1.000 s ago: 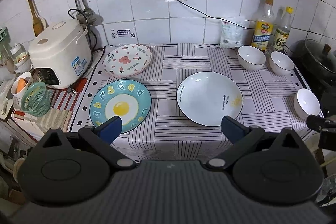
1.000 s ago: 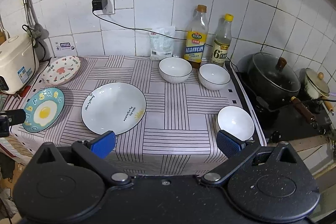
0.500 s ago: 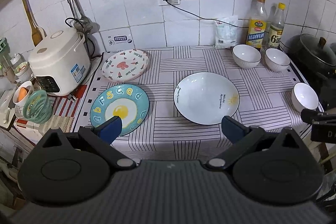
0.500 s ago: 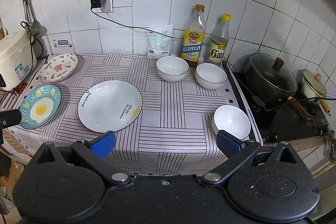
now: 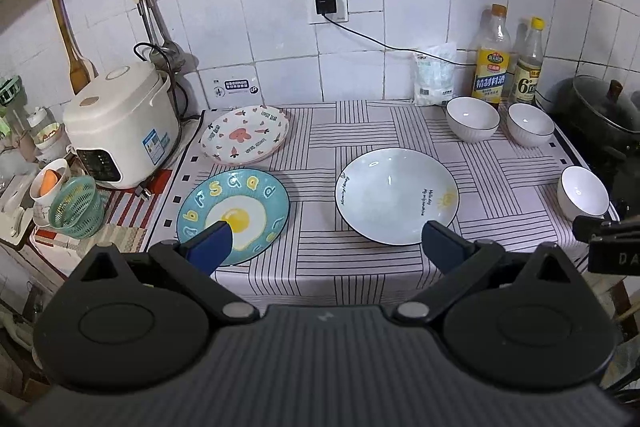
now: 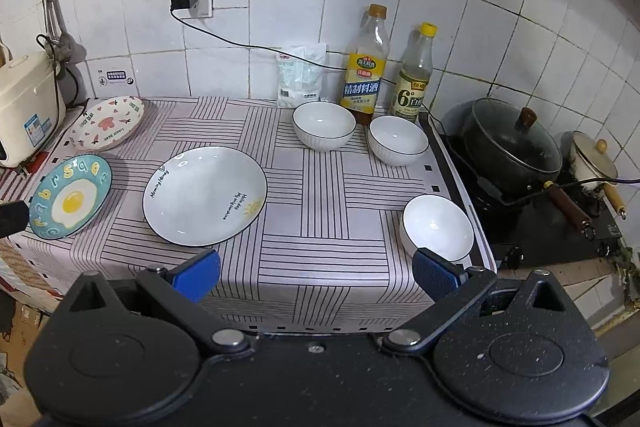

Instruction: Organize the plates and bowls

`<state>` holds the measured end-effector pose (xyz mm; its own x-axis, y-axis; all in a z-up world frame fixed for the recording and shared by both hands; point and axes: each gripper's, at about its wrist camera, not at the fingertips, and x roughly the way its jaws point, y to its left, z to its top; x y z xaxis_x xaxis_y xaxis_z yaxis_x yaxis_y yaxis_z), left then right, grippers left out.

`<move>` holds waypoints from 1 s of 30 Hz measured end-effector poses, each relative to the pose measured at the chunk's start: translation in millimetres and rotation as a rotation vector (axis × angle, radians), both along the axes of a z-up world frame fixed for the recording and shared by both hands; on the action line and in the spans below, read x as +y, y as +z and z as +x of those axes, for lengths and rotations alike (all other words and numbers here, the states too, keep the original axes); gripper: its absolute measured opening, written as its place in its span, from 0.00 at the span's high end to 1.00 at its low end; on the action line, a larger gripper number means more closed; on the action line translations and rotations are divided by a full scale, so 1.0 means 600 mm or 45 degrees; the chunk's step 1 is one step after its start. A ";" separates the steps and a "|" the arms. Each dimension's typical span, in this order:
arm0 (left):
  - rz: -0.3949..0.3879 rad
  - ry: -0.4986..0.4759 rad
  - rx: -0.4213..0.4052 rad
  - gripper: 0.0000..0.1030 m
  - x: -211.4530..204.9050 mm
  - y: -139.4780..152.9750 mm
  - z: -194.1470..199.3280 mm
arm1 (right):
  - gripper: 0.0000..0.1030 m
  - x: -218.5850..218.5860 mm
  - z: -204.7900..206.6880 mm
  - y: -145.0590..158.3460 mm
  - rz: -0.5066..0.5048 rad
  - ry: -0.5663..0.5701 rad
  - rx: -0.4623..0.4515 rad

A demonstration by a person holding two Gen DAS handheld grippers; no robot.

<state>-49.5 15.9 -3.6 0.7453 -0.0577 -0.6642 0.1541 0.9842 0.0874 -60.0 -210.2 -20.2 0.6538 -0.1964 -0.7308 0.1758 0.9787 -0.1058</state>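
Observation:
Three plates lie on the striped tablecloth [image 5: 320,155]: a blue fried-egg plate [image 5: 234,215] at front left, a white plate with pink prints [image 5: 245,134] behind it, and a large white plate [image 5: 397,195] in the middle. Three white bowls stand to the right: two at the back [image 6: 324,125] [image 6: 398,139], one near the front edge [image 6: 438,227]. My left gripper [image 5: 325,245] is open and empty, in front of the table between the egg plate and the large plate. My right gripper [image 6: 316,273] is open and empty, before the front edge.
A rice cooker [image 5: 120,123] stands left of the plates with a green basket [image 5: 76,203] and a cup by it. Two bottles [image 6: 365,67] and a bag [image 6: 300,75] stand against the tiled wall. A black pot [image 6: 514,143] sits on the stove at right.
Both grippers have drawn back and risen a little from the table, so more of the front cloth edge shows. Both stay open; no dish has moved.

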 end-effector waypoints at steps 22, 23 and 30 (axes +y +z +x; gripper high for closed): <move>0.018 0.003 0.073 0.00 0.002 -0.008 0.012 | 0.00 0.002 -0.006 -0.010 0.003 0.018 0.005; 0.009 -0.013 0.085 0.00 0.003 -0.009 0.015 | 0.00 0.002 -0.005 -0.012 0.005 0.018 0.009; -0.026 -0.002 0.135 0.00 0.013 -0.025 0.056 | 0.00 -0.004 0.004 -0.006 0.101 0.130 -0.046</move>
